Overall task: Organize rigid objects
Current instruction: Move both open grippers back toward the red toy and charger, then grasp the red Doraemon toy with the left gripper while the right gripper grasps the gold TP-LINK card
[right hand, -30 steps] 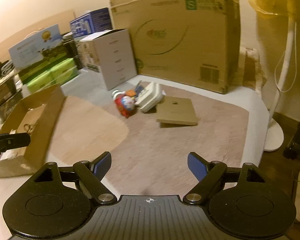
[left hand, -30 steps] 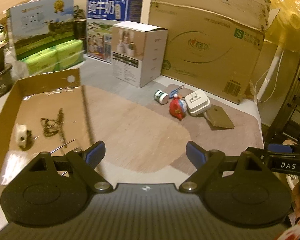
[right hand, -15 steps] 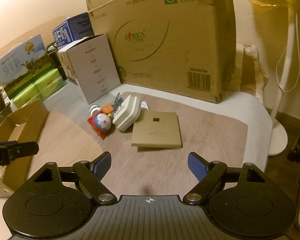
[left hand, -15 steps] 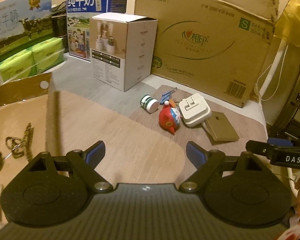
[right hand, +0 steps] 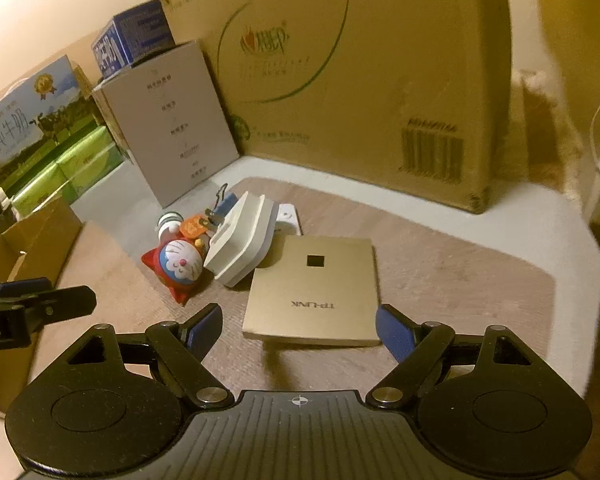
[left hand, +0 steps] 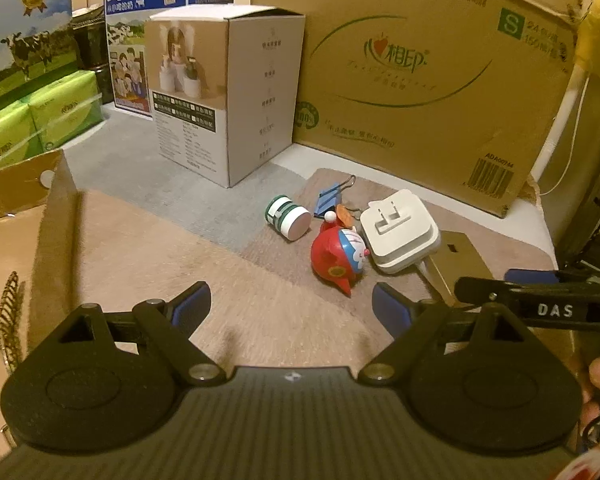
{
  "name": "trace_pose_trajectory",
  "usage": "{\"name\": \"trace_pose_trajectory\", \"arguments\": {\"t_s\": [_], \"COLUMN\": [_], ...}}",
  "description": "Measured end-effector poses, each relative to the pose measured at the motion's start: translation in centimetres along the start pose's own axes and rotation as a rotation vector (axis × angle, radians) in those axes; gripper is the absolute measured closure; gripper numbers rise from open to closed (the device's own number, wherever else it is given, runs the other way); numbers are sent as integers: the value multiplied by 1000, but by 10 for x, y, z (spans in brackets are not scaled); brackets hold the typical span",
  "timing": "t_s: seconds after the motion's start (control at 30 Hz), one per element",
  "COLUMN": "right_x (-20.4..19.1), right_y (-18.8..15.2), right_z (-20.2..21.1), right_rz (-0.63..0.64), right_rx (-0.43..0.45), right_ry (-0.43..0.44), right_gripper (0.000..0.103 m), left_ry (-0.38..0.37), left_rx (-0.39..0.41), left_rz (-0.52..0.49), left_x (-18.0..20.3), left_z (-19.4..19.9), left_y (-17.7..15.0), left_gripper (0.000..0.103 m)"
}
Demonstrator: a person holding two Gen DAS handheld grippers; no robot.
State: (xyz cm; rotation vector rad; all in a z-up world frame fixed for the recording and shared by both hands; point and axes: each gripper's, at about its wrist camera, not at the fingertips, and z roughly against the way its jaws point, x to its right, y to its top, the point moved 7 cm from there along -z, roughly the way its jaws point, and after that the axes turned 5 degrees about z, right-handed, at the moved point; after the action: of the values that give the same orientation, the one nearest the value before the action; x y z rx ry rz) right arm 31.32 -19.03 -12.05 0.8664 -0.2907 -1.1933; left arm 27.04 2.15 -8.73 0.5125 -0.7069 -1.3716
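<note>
while both jaws stand wide and empty, we see our right hand-held gripper (right hand: 299, 330) just short of the gold tp-link box (right hand: 314, 292) (flat on the mat), and our left hand-held gripper (left hand: 291, 308) near the red doraemon toy (left hand: 339, 259), which touches the white adapter (left hand: 398, 236).

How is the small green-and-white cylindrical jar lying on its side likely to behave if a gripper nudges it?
The jar lies on its round side, so it will probably roll rather than slide. It looks small, so likely light and easily knocked away. The blue binder clip and the red toy sit close by, so a push toward them may jostle them.
</note>
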Motion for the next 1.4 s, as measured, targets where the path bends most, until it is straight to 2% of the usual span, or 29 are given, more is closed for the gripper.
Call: {"name": "trace_pose_trajectory", "arguments": {"t_s": [0.2, 0.33, 0.53, 0.6, 0.73, 0.83, 0.93, 1.0, 1.2, 1.4], "right_x": [1, 10, 14, 14, 11, 11, 12, 12, 9, -5], "right_y": [4, 5, 6, 6, 2, -1, -4, -5, -8, -15], "right_z": [-25, -37, -39, -37, -30, -25, -19, -16, -4, 19], "right_rz": [34, 5, -1, 9, 26, 31, 26, 28, 16, 10], "right_rx": [-20, -53, -46, -46, -32, -15, -1, 7, 26, 49], "right_ry": [-13, -20, -1, -4, -23, -41, -55, -66, -75, -55], "right_gripper": [13, 13, 14, 17, 17, 17, 17, 17, 17, 17], "left_ry": [-8, -19, -43, -54, -65, -77, -88, -90, -88, -82], "left_rx": [-8, -13, -8, -10, -6, 3, 1, -5, -19, -36], "left_rz": [-1, -6, -16, -27, -69, -94, -121, -132, -132, -113], "left_x": [2, 5, 13, 17, 25, 31, 37, 39, 38, 29], "left_z": [-15, -26, -43, -50, -63, -72, -79, -84, -81, -43], "left_y": [1, 3, 8, 10, 13, 14, 14, 14, 10, -17], "left_gripper": [17, 17, 17, 22, 34, 40, 49, 60, 61, 61]}}
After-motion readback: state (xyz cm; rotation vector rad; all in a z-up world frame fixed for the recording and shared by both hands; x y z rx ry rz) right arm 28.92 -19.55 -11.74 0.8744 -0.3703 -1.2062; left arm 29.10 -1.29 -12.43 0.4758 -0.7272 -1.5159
